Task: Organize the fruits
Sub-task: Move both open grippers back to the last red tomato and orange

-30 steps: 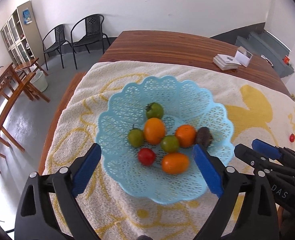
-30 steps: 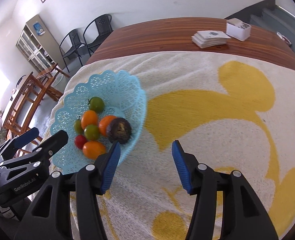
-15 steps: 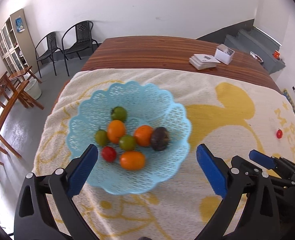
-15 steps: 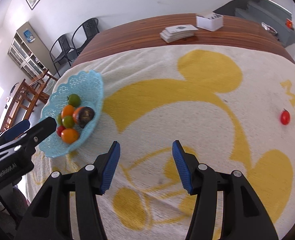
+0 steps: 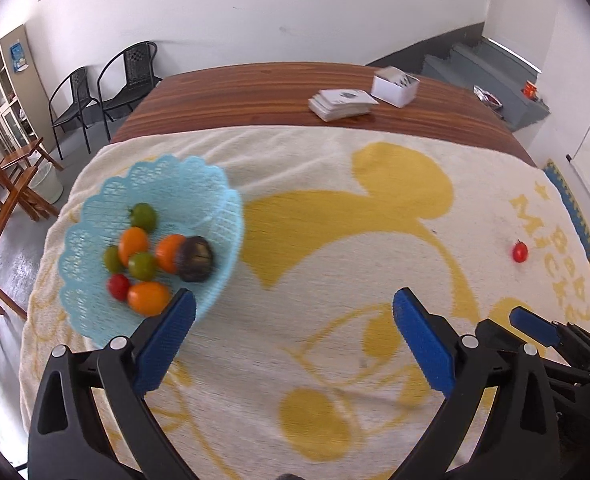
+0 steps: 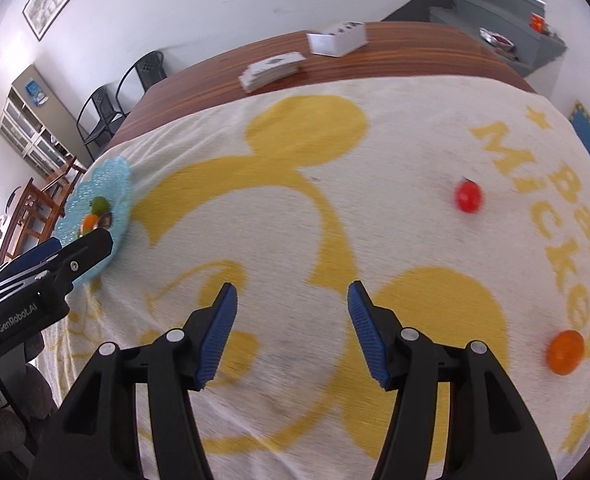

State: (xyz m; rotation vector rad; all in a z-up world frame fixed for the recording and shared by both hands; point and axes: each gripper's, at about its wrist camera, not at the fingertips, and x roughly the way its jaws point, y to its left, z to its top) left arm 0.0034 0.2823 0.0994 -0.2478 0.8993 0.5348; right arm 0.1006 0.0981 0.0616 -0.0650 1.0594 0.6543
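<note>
A light blue lattice basket (image 5: 191,184) at the left of the towel holds several fruits: green and orange ones, a red tomato (image 5: 118,286) and a dark purple fruit (image 5: 194,259). My left gripper (image 5: 291,332) is open and empty, just right of the basket. My right gripper (image 6: 293,330) is also open and empty over the towel's middle. A red tomato (image 6: 468,197) lies loose on the towel far right of the basket, and an orange fruit (image 6: 565,352) lies nearer, at the right edge. The basket (image 6: 107,178) shows at the far left in the right wrist view.
A cream towel (image 5: 335,208) with yellow print covers the near part of a brown wooden table (image 5: 255,96). A stack of cards (image 5: 341,104) and a white box (image 5: 395,86) sit at the table's far end. Chairs (image 5: 107,92) stand beyond the left side.
Both grippers have swung right, away from the basket, which slid to the left in both views. The loose red tomato and orange fruit came into the right wrist view. Both stayed open.
</note>
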